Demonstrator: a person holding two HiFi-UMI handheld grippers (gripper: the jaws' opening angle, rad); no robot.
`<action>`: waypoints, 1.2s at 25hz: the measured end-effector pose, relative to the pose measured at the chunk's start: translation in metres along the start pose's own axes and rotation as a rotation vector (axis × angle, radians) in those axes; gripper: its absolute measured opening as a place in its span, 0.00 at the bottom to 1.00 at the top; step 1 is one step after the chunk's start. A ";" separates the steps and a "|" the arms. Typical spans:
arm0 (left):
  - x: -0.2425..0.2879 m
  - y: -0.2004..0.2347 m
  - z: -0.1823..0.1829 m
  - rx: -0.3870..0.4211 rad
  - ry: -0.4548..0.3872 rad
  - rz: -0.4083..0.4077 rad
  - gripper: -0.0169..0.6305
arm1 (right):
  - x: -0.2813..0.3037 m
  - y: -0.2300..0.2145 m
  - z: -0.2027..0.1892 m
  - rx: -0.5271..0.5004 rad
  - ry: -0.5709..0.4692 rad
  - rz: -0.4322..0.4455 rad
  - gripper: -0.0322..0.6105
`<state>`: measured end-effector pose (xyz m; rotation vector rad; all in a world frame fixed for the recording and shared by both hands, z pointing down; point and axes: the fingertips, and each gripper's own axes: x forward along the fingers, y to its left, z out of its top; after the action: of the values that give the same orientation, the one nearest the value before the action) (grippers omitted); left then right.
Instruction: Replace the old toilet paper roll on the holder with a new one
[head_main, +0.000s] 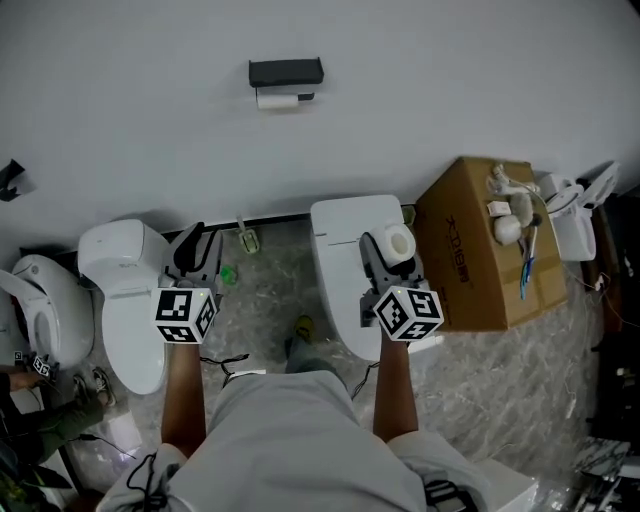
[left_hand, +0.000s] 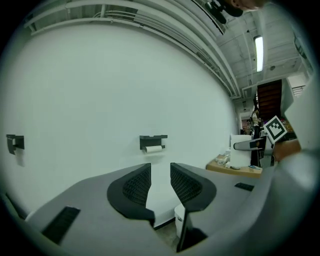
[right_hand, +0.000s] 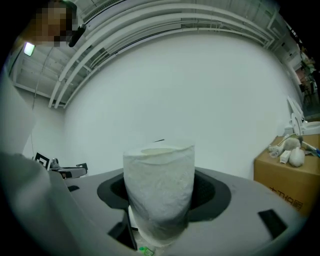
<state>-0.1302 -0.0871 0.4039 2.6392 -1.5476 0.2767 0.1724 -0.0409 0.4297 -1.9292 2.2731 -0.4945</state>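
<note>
The right gripper (head_main: 388, 262) clamps the new toilet paper roll (right_hand: 159, 190) upright between its fingers (right_hand: 212, 195), which stand wide around it. The left gripper (left_hand: 160, 175) has its fingers a narrow gap apart, with nothing between them. Well beyond both sets of fingertips, the black holder (left_hand: 153, 138) hangs on the white wall (left_hand: 100, 100), with what looks like the old roll (left_hand: 153, 148) just under it.

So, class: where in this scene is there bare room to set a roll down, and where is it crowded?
Free: the closed lid of the left toilet, and the marble floor before the cardboard box. Crowded: the box top, strewn with small items, and the littered strip between that toilet and the middle toilet.
</note>
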 end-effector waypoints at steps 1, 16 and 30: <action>0.014 -0.001 0.002 0.002 0.003 0.000 0.23 | 0.010 -0.009 0.005 -0.008 -0.001 -0.002 0.51; 0.126 -0.011 0.034 0.056 0.010 0.010 0.24 | 0.097 -0.076 0.036 0.017 0.006 0.035 0.51; 0.227 0.025 0.047 0.106 0.000 -0.035 0.25 | 0.200 -0.089 0.055 0.012 -0.012 0.044 0.51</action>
<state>-0.0382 -0.3015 0.3998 2.7426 -1.5266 0.3667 0.2358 -0.2572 0.4300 -1.8676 2.2942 -0.4892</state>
